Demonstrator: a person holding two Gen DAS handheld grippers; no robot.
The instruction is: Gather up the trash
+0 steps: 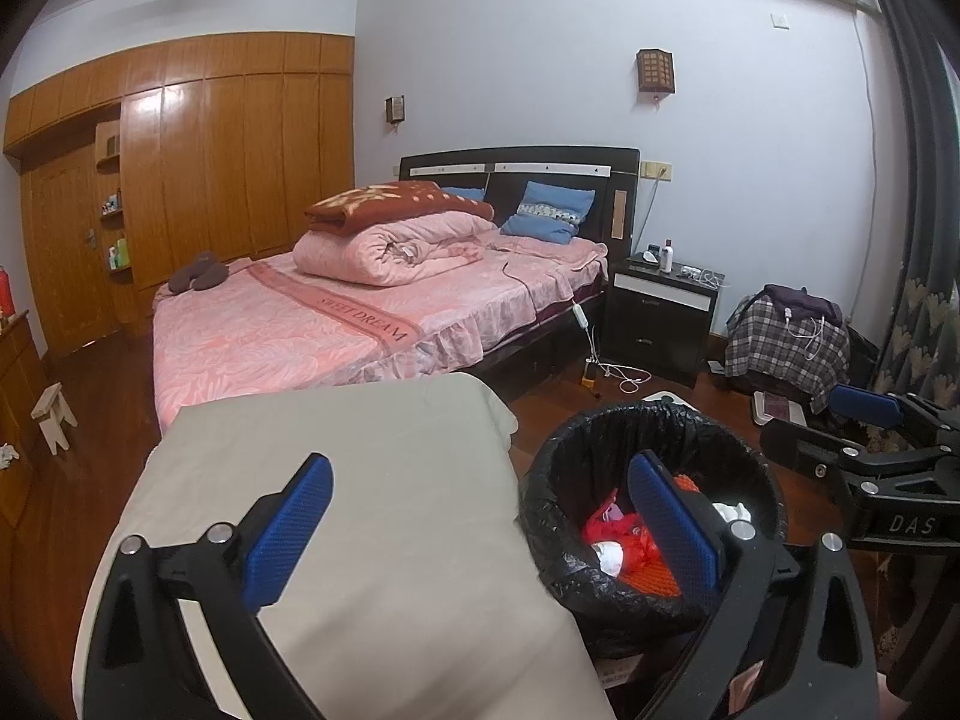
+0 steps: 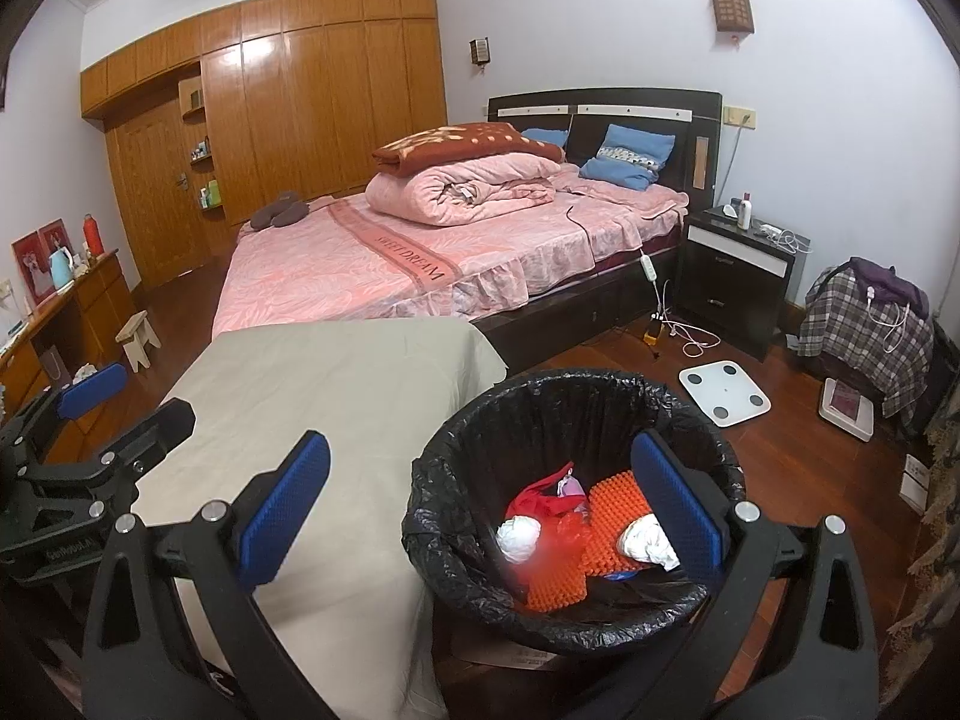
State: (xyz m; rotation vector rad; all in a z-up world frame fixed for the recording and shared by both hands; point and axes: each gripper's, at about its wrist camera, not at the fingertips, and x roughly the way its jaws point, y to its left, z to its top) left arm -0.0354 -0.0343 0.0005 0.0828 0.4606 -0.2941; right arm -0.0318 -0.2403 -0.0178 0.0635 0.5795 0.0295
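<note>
A trash bin with a black liner [image 1: 654,576] [image 2: 576,606] stands on the wood floor beside a beige-covered table [image 1: 336,498] [image 2: 324,408]. Inside it lie crumpled white paper [image 2: 651,543], a second white wad [image 2: 519,537], red plastic [image 2: 549,501] and an orange mesh sheet [image 2: 600,546]. My left gripper [image 1: 480,531] is open and empty, spanning the table edge and the bin. My right gripper [image 2: 480,510] is open and empty above the same spot. Each gripper shows in the other's view, the right one at the right edge [image 1: 864,420], the left one at the left edge [image 2: 114,408].
A pink bed [image 2: 390,264] lies behind the table, with a black nightstand [image 2: 732,276] to its right. A white scale [image 2: 724,392], charger cables [image 2: 684,336], a plaid-covered pile [image 2: 864,324] and a small stool [image 2: 139,337] are on the floor. A wooden dresser [image 2: 54,324] stands at left.
</note>
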